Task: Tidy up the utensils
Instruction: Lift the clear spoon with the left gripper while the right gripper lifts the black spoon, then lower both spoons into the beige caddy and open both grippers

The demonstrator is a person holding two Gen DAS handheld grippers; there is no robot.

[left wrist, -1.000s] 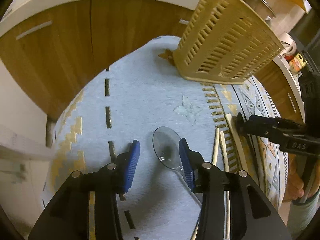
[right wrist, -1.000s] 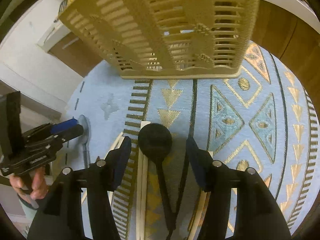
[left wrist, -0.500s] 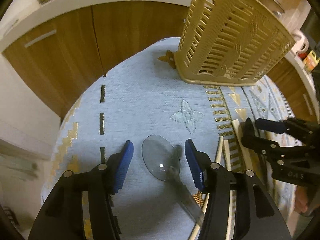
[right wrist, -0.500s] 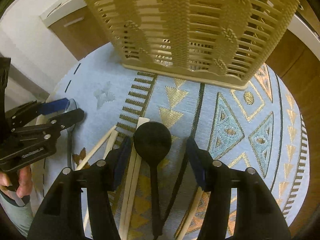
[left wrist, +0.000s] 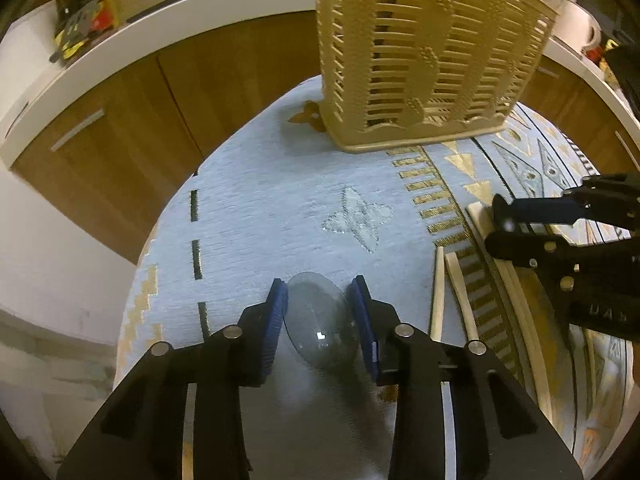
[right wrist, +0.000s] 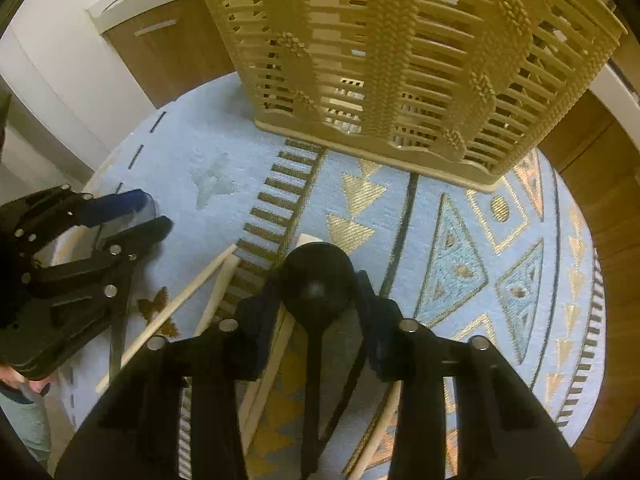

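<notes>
In the left wrist view my left gripper (left wrist: 318, 312) is shut on the bowl of a clear plastic spoon (left wrist: 320, 320), blue pads against both its edges. In the right wrist view my right gripper (right wrist: 318, 284) is shut on the round bowl of a black spoon (right wrist: 316, 280), its handle running back under the gripper. A beige slatted utensil basket (left wrist: 424, 52) stands upright at the far side of the rug; it also fills the top of the right wrist view (right wrist: 400, 60). Several pale wooden chopsticks (left wrist: 460, 296) lie between the grippers.
A light blue rug (left wrist: 280, 208) with gold patterns covers the surface. Brown wooden cabinets (left wrist: 140, 100) with a white countertop curve behind it. The right gripper shows at the right edge of the left wrist view (left wrist: 532, 216), the left gripper at the left of the right wrist view (right wrist: 136, 216).
Both grippers have closed from open onto their spoons' bowls. Both have tilted so the basket looms larger and closer.
</notes>
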